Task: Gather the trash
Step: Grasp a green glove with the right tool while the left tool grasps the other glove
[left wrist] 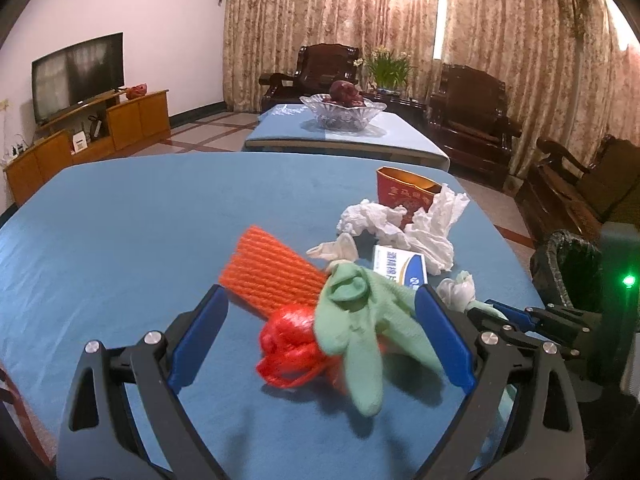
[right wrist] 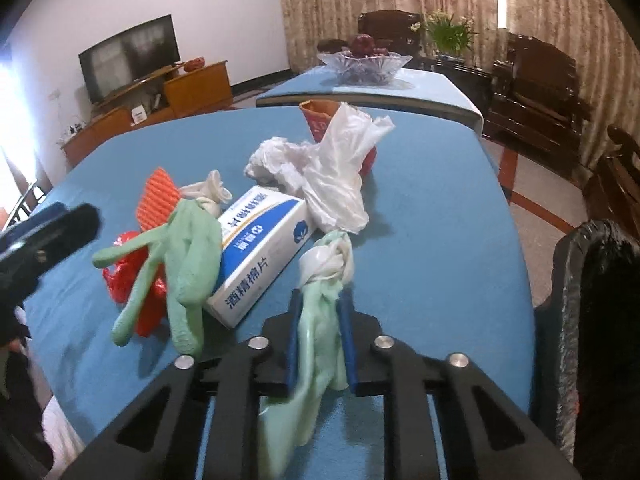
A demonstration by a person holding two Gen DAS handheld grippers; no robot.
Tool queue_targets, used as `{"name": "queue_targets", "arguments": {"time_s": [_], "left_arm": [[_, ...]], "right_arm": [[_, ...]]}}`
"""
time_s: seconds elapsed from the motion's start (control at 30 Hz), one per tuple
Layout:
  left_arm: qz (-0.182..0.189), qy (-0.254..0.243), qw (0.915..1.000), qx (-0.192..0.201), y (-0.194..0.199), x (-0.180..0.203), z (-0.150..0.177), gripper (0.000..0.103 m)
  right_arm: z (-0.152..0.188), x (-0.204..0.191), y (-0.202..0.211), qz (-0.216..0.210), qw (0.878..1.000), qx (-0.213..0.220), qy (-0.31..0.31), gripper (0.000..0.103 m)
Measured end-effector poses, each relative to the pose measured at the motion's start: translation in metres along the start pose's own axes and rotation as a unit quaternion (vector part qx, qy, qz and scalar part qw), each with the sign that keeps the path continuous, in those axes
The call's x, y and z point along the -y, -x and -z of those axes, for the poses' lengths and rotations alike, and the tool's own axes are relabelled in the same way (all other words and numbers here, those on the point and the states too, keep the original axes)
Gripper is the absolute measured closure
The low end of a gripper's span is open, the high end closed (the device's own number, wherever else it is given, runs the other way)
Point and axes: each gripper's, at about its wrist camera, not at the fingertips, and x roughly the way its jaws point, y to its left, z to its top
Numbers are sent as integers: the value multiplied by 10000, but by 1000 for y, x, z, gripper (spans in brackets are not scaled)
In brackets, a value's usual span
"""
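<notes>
Looking through the left wrist cam, the left gripper (left wrist: pixel 320 320) has its jaws wide open around a green glove (left wrist: pixel 360 320) and red netting (left wrist: pixel 288 348) on the blue surface (left wrist: pixel 120 240). Right wrist cam: the right gripper (right wrist: pixel 320 344) has its jaws clamped on a second green glove (right wrist: pixel 320 344), with the black-lined bin (right wrist: pixel 592 320) just off the surface edge.

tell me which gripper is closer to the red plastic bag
Left. The left gripper stands open right around the red plastic bag; the right gripper is off to its side, shut on a crumpled green glove.
</notes>
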Motion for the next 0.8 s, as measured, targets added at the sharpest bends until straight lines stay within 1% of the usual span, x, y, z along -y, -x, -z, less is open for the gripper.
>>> {"name": "queue_targets", "arguments": {"time_s": [0.17, 0.27, 0.47, 0.53, 0.6, 0.7, 0.8], "left_arm": [[68, -40, 10000, 2, -17, 11, -9, 12], [84, -51, 9999, -92, -31, 14, -12, 22], [147, 127, 9991, -370, -59, 15, -12, 30], [177, 152, 9987, -457, -66, 16, -11, 36], [237, 173, 9978, -593, -74, 17, -10, 50], [349, 234, 9962, -757, -80, 16, -4, 67], [403, 263, 9961, -734, -77, 18, -1, 77]], "right_arm": [[-12, 14, 8, 95, 9998, 127, -77, 87], [-18, 18, 8, 166, 9997, 168, -19, 87], [-23, 23, 7, 186, 9996, 208, -4, 87], [-23, 24, 6, 167, 9997, 199, -11, 87], [-23, 24, 5, 146, 9997, 188, -25, 87], [-22, 24, 7, 124, 9997, 189, -28, 87], [-22, 25, 8, 118, 9997, 197, -28, 87]]}}
